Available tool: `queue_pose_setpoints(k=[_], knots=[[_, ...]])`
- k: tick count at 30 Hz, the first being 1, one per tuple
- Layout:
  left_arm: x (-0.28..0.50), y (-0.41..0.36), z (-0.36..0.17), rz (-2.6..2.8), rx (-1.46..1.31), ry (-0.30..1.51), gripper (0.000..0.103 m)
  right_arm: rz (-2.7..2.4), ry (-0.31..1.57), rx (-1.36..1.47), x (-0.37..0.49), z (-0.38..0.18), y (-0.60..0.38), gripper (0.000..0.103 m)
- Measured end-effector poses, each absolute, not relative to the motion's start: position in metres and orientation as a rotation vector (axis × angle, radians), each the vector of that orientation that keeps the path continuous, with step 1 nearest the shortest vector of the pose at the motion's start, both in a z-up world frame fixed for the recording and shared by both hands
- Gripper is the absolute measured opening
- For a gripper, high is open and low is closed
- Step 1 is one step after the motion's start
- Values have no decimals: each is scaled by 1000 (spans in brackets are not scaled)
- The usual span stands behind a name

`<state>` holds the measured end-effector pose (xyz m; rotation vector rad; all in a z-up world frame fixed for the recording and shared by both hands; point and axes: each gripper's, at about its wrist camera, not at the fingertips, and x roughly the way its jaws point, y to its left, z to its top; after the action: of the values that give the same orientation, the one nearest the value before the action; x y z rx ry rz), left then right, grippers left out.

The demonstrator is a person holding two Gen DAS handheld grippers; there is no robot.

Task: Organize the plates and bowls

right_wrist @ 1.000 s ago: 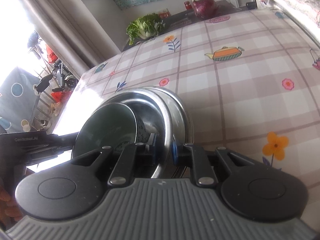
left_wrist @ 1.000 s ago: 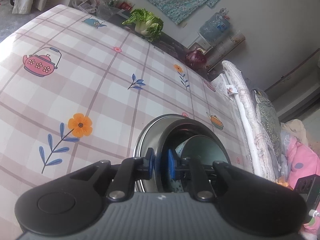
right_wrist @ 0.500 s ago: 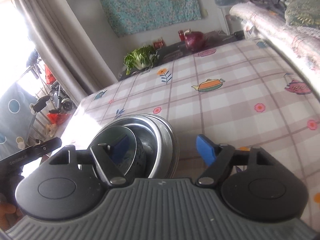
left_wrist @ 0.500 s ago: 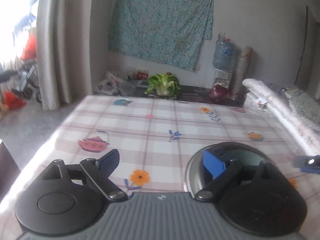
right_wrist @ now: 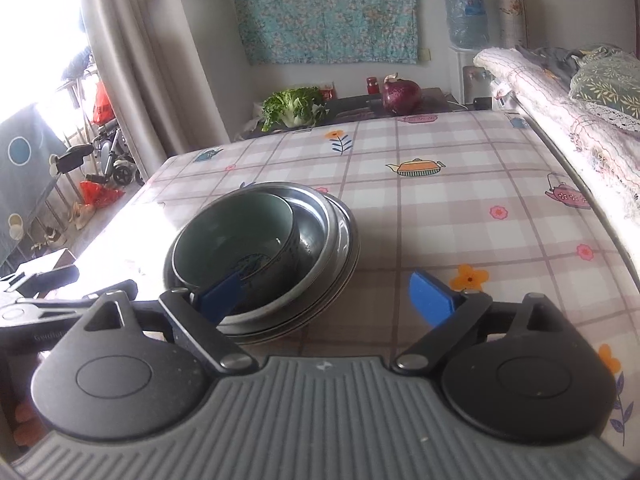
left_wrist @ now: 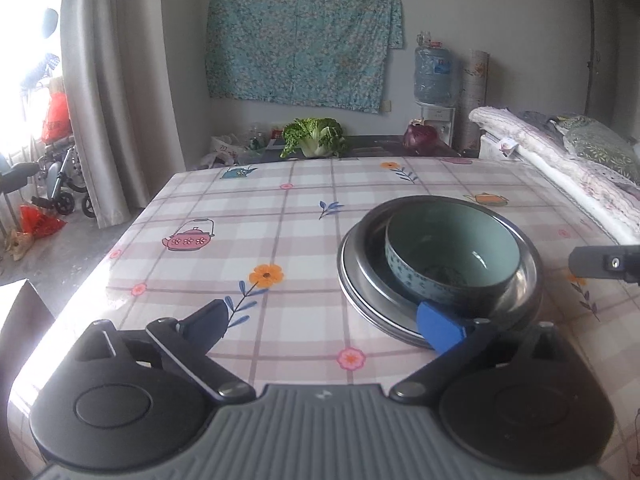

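A green ceramic bowl (left_wrist: 452, 256) with a blue patterned outside sits inside a steel bowl (left_wrist: 528, 272), which rests on stacked steel plates (left_wrist: 352, 280) on the checked tablecloth. My left gripper (left_wrist: 324, 324) hovers just in front of the stack, its jaws still opening wide with nothing between them. In the right wrist view the same green bowl (right_wrist: 236, 228), steel bowl (right_wrist: 316, 220) and plates (right_wrist: 348, 248) lie ahead to the left. My right gripper (right_wrist: 328, 296) is also opening, pulled back from the stack and holding nothing. Part of the other gripper shows at each view's edge.
The table (left_wrist: 280, 216) with its teapot and flower print stretches ahead. Behind it a low dark stand carries a leafy cabbage (left_wrist: 314, 136) and a red cabbage (left_wrist: 420, 136). Folded bedding (left_wrist: 560, 152) borders the right side. A curtain (left_wrist: 116, 80) hangs at left.
Both grippers were shut on the rim of the steel stack a second ago. They have let go, swung open and drawn back, and the left one has rolled level.
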<state>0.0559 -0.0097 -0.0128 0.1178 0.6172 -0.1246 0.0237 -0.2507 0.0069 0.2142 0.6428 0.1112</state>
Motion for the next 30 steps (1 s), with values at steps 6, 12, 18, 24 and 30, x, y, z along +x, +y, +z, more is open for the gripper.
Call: queue_pose_setpoints(k=[6, 12, 18, 24, 30], knots=[[43, -21, -11, -138, 118, 649, 103, 94, 621, 213, 4, 14, -251, 99], [34, -33, 0, -115, 117, 633, 103, 72, 626, 232, -10, 10, -254, 102], [36, -40, 11, -85, 186, 632, 103, 53, 617, 218, -20, 15, -255, 102], [52, -30, 14, -68, 125, 713, 103, 54, 630, 208, -20, 22, -247, 102], [63, -19, 7, -22, 102, 801, 103, 70, 683, 197, -12, 25, -234, 102]])
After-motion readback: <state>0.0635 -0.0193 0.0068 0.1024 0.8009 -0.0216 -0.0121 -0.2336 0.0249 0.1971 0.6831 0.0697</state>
